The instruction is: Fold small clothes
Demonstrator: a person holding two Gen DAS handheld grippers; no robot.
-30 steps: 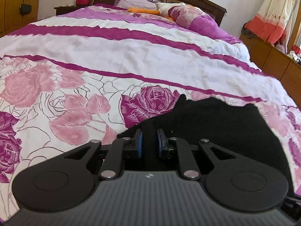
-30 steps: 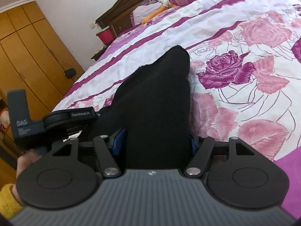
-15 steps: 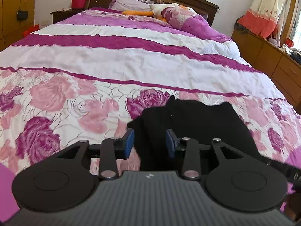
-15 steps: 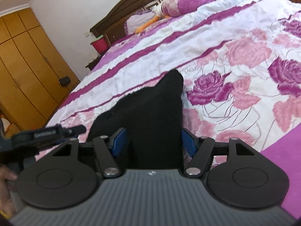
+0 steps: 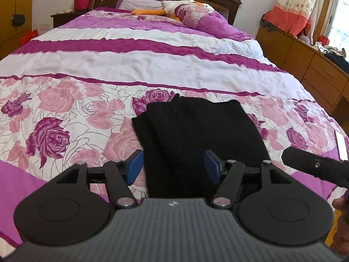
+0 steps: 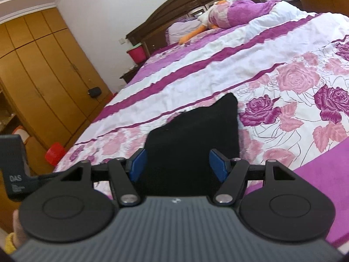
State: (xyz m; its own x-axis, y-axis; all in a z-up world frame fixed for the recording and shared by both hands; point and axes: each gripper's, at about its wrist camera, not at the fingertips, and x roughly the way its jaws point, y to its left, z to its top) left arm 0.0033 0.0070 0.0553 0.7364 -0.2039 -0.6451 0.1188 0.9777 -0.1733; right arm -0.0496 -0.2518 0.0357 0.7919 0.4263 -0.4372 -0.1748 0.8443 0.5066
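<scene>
A small black garment (image 5: 196, 128) lies folded flat on the floral bedspread (image 5: 65, 109) near the bed's foot. My left gripper (image 5: 174, 166) is open, its blue pads (image 5: 136, 167) spread wide above the garment's near edge, holding nothing. My right gripper (image 6: 177, 167) is open too, blue pads (image 6: 218, 167) apart over the same garment (image 6: 194, 135), which runs away from it to a pointed far corner. The right gripper's body shows at the right edge of the left wrist view (image 5: 314, 166).
Pillows and a stuffed goose (image 5: 174, 8) lie at the headboard. A red bin (image 5: 81, 0) stands on the nightstand. Wooden wardrobes (image 6: 43, 76) are on the left, a low dresser (image 5: 305, 54) on the right. A phone (image 5: 341, 145) lies at the bed's right edge.
My left gripper opened from nearly shut to wide and let go of the garment. Both grippers pulled back and rose a little; the garment now lies folded.
</scene>
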